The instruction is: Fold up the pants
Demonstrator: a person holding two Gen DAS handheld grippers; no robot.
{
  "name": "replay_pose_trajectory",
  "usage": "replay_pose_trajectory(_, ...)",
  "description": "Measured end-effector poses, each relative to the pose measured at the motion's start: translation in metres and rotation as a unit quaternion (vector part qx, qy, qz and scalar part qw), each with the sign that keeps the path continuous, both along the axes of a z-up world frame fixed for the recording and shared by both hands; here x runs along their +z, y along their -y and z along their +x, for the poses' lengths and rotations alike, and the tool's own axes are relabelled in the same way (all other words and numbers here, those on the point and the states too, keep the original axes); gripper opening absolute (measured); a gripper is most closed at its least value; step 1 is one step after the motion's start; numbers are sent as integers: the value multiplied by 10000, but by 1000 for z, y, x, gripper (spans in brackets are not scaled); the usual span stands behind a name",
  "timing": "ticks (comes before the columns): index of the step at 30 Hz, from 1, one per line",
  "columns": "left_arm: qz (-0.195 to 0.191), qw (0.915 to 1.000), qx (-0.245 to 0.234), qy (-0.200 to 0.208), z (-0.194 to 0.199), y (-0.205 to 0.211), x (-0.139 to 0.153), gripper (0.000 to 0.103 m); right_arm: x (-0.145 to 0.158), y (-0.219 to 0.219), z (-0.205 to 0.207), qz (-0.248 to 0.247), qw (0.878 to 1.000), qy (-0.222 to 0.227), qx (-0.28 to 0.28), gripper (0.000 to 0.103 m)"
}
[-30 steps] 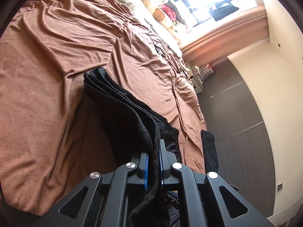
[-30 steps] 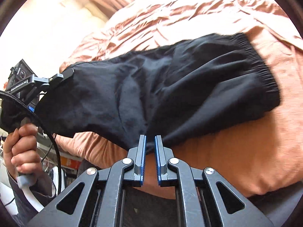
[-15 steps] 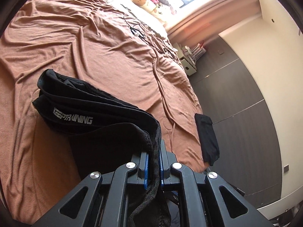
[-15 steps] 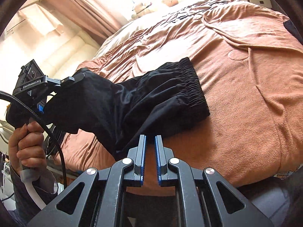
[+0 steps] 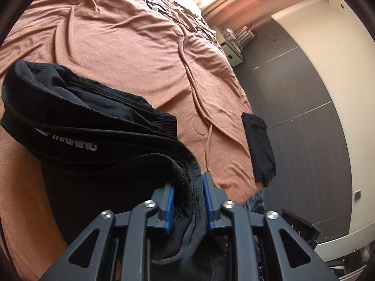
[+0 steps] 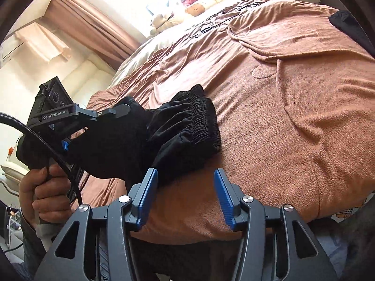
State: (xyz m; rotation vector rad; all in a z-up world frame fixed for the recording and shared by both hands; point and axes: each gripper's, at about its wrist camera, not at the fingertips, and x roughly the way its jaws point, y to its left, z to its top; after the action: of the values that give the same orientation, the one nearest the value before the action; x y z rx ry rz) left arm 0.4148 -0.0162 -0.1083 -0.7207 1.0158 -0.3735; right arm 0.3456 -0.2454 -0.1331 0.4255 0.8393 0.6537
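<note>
Pants [image 6: 178, 138] bunched black on near-left bed [image 6: 293, 117], waistband far | left gripper [image 5: 187, 187] jaws part-open, hem fabric loosely between them, likely releasing a finished fold | right gripper [image 6: 185, 187] jaws wide, empty, just beside cloth

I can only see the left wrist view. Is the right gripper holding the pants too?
Observer: No. The right gripper is open with nothing between its pads. It hovers just short of the near edge of the pants.
Operator: Okay. Is the end at my left gripper lifted off the bed?
Observer: Yes. Seen from the side, the fabric rises from the bedspread up to the left gripper, which is above the bed's edge.
Operator: Is the waistband end down?
Observer: The elastic waistband rests on the bedspread, bunched, not flat.
</note>
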Motion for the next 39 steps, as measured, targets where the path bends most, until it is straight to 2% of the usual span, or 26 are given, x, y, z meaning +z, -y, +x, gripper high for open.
replay_pose_trajectory(1,-66,10000,-40,-6,1,4,-2,55,0,2,1,12,10000,-6,-8,52)
replay_pose_trajectory(3,-148,9998,-106,31,2,9,-3,70,1,7,4,45,10000,-10,-27,53)
replay_pose_trajectory(5,-190,9997,-164,53,1,12,-3,77,1,12,8,107,9999,-17,-35,54)
replay_pose_trajectory(9,-240,9994,-225,76,-3,9,-1,80,3,16,18,198,9998,-15,-69,59)
replay_pose_trajectory(13,-80,9998,-101,149,-13,-5,1,93,4,9,26,123,9999,10,-13,62)
replay_pose_trajectory(20,131,9993,344,17,-26,-46,-12,99,-5,-13,47,-89,9997,-214,96,62)
replay_pose_trajectory(21,131,9991,414,-18,-27,-52,-16,99,-5,-17,50,-144,9995,-238,119,65)
replay_pose_trajectory(22,109,9988,484,-52,-28,-59,-20,99,-5,-20,52,-220,9993,-261,140,72)
replay_pose_trajectory(24,76,9980,609,-116,-29,-70,-27,99,-4,-26,56,-351,9989,-265,145,78)
replay_pose_trajectory(35,-63,9941,1024,-346,-9,-106,-65,99,-6,-47,72,-403,9976,-460,315,78)
replay_pose_trajectory(39,-27,9927,1172,-281,5,-115,-70,98,-7,-53,77,-577,9967,-473,316,78)
